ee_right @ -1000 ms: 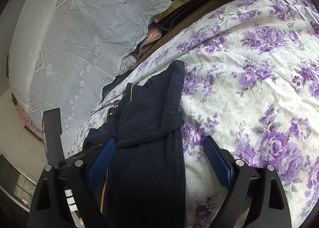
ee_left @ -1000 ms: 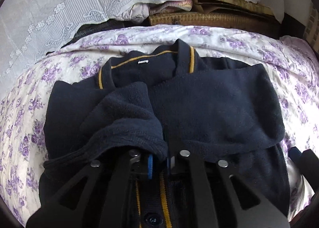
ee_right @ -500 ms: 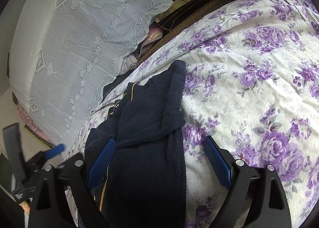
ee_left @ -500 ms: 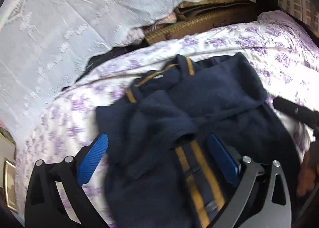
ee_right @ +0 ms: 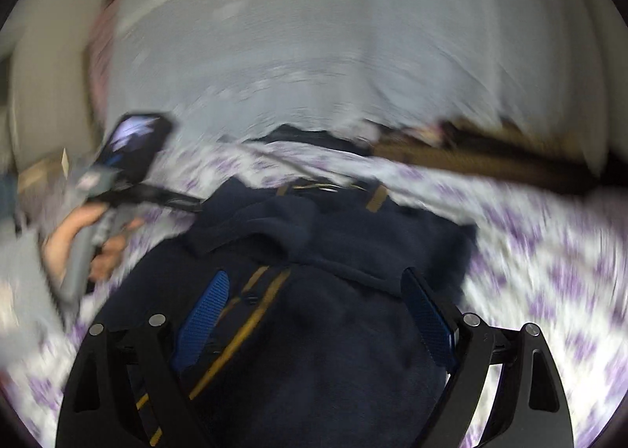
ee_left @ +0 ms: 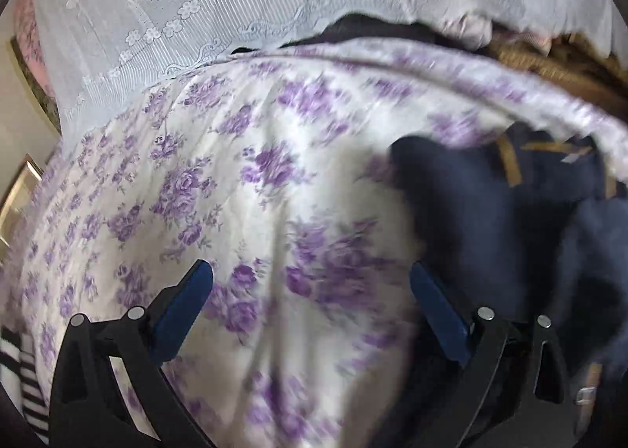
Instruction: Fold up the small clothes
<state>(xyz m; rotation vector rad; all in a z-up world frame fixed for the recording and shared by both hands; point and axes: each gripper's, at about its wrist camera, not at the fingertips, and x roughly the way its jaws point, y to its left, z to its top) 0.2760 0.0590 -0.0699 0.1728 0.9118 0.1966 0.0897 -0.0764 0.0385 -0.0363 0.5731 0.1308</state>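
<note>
A small navy cardigan [ee_right: 333, 291] with mustard trim lies on the purple-flowered bedspread [ee_left: 255, 193], both sleeves folded in over its front. My right gripper [ee_right: 314, 299] is open and hovers over the cardigan's lower middle, holding nothing. My left gripper [ee_left: 310, 295] is open and empty over bare bedspread, left of the cardigan [ee_left: 510, 232], whose left edge and collar show at the right. The right wrist view is blurred; the left gripper and the hand holding it [ee_right: 90, 236] show there at the left.
A white lace cloth [ee_left: 235, 8] hangs behind the bed. A wicker basket [ee_left: 569, 59] stands at the back right. A striped black-and-white fabric [ee_left: 27, 381] lies at the lower left edge of the left wrist view.
My left gripper opened, let go of the folded sleeve and swung away left off the cardigan. My right gripper moved from the cardigan's right edge to over its middle.
</note>
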